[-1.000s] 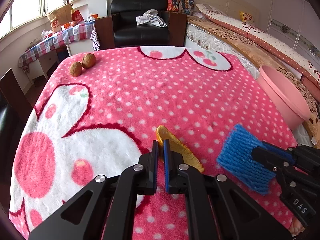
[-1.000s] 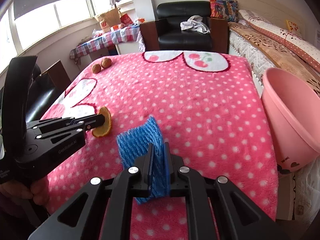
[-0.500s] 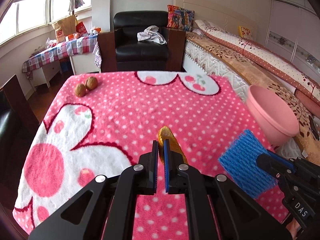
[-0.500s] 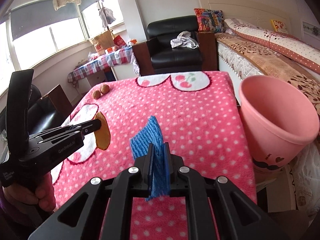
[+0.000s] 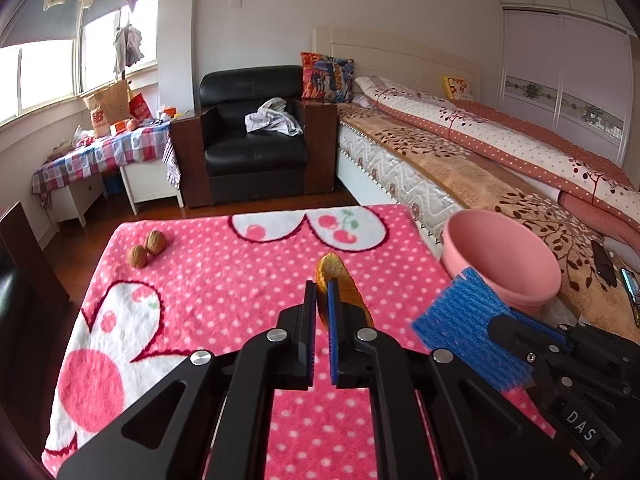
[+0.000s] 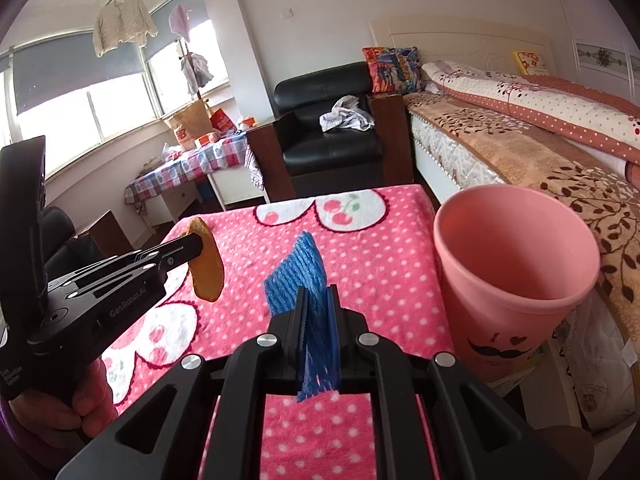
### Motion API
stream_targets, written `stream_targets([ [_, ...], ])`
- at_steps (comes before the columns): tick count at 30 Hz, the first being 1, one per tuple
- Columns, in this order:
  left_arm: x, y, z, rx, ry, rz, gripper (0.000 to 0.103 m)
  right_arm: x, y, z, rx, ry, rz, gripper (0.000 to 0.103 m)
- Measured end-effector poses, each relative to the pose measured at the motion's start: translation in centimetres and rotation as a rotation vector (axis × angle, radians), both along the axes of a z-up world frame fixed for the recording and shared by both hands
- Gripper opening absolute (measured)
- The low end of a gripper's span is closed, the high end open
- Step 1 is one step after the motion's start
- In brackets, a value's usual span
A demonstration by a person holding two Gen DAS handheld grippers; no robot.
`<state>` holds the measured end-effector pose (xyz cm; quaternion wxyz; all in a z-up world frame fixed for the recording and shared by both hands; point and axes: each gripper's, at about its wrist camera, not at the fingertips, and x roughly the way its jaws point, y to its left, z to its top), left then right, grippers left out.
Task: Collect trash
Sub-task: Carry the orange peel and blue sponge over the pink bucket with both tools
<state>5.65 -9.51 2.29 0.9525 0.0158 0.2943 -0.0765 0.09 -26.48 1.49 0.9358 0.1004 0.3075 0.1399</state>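
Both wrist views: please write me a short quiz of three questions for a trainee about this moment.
1. True or false: the orange peel lies on the pink blanket.
2. What does the right gripper hold? A) a walnut B) blue foam net C) a cloth
3. Fill in: the two walnuts rest near the blanket's far ____ corner.

Key:
1. False: the left gripper holds it in the air.
2. B
3. left; the pink bin stands off the right edge.
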Motion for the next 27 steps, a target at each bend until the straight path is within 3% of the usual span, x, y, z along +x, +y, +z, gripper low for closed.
stream_targets([
  [15, 0.7, -4.2, 1.9, 0.003, -0.051, -0.085, 0.004, 0.1, -3.6, 2.6, 0.024, -0.056, -0.113, 0.009],
  [27, 2.0, -7.2, 2.4, 0.015, -0.059, -0.132, 0.004, 0.6, -6.6, 2.9, 0.05, -0.069, -0.185, 0.009],
])
